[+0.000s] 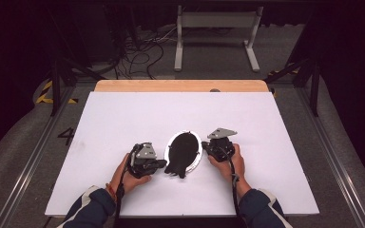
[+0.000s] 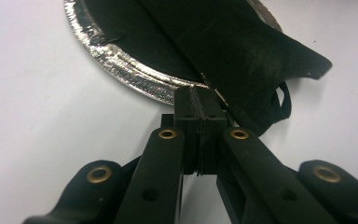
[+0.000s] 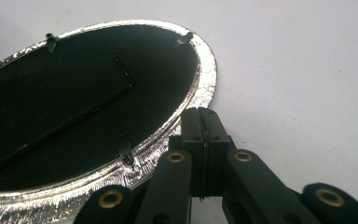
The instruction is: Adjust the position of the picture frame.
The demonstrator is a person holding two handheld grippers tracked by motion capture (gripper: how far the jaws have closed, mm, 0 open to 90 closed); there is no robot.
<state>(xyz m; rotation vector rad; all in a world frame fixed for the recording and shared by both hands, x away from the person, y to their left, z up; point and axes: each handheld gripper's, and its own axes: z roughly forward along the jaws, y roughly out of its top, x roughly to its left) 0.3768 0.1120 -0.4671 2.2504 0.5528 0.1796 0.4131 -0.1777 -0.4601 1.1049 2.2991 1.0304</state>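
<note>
The oval silver picture frame [image 1: 183, 152] lies back-up between both closed tongs, left [image 1: 164, 163] and right [image 1: 205, 147], each seemingly touching its rim, gripping nothing.

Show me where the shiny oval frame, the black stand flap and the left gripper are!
shiny oval frame [image 3: 205, 79]: right gripper view, on its silver rim.
black stand flap [image 2: 261, 65]: left gripper view, on its flat black surface.
left gripper [image 1: 163, 163]: high view, at its jaw tips.

Legible marks: a single dark numeral "4" [image 1: 66, 136] on the grey floor [image 1: 24, 142] left of the table [image 1: 123, 114]. Beyond it, yellow-and-black hazard stripes [image 1: 45, 92] on the floor. No other text or labels readable.
</note>
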